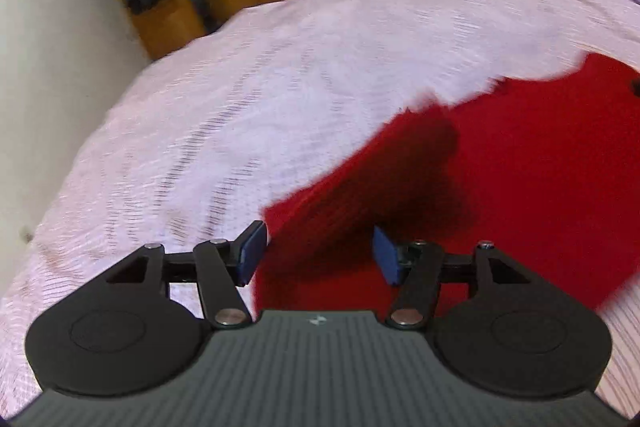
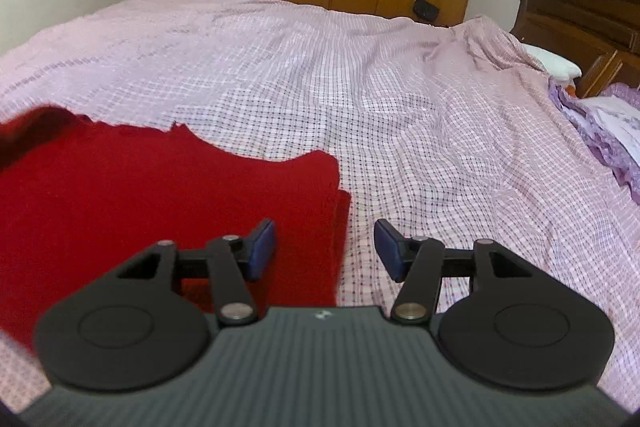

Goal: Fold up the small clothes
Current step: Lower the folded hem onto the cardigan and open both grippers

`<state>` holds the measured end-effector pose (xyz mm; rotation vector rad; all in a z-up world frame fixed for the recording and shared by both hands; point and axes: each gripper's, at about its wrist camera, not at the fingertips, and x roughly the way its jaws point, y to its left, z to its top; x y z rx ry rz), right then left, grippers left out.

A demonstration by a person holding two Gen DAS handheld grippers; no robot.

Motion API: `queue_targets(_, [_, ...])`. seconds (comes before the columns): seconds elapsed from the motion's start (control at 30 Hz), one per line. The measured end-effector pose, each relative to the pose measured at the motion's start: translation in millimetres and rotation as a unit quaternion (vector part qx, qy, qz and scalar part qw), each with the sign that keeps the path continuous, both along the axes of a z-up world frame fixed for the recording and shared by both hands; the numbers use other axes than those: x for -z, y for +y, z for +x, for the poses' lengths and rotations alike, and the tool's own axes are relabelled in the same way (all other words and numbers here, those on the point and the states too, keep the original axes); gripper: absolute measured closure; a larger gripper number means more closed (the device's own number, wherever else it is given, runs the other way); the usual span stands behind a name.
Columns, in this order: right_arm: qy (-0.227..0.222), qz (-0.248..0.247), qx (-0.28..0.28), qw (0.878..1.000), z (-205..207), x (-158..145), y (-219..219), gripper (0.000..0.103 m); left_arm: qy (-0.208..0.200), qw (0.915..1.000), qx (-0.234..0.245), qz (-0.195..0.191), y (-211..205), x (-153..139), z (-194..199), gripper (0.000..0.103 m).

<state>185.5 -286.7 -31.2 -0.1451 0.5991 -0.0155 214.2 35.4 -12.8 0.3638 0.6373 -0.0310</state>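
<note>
The red garment lies flat on the near left part of the checked bedspread, its right edge doubled into two layers. It looks a soft, thick knit: light, limp, not slippery, likely to sag unless taken at corners or the layered edge. The right gripper hovers over that right edge, fingers spread and empty. The left gripper hangs over the garment's left corner, equally agape, holding nothing.

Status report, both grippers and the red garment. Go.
Left gripper open, empty, over red garment. Right gripper open, empty, at garment's right edge. Garment flat on checked bedspread, partly folded. Nothing in the way.
</note>
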Motion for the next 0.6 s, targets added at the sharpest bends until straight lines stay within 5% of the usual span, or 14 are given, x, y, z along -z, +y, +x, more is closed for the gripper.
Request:
queue_targets(0.5, [0.015,0.108,0.048,0.993,31,21,-23,0.049,0.032,0.9919,-0.08,-0.093,38,18,52,0.037])
queue_targets(0.57, [0.005,0.109,0.03,0.994,31,18,-19,0.087,0.03,0.9929,-0.076,-0.087,36,18,52,0.037])
queue_targets(0.6, [-0.004,0.107,0.028,0.994,29,15,-16,0.088,0.028,0.9936,-0.074,-0.081,34,18,52,0.037])
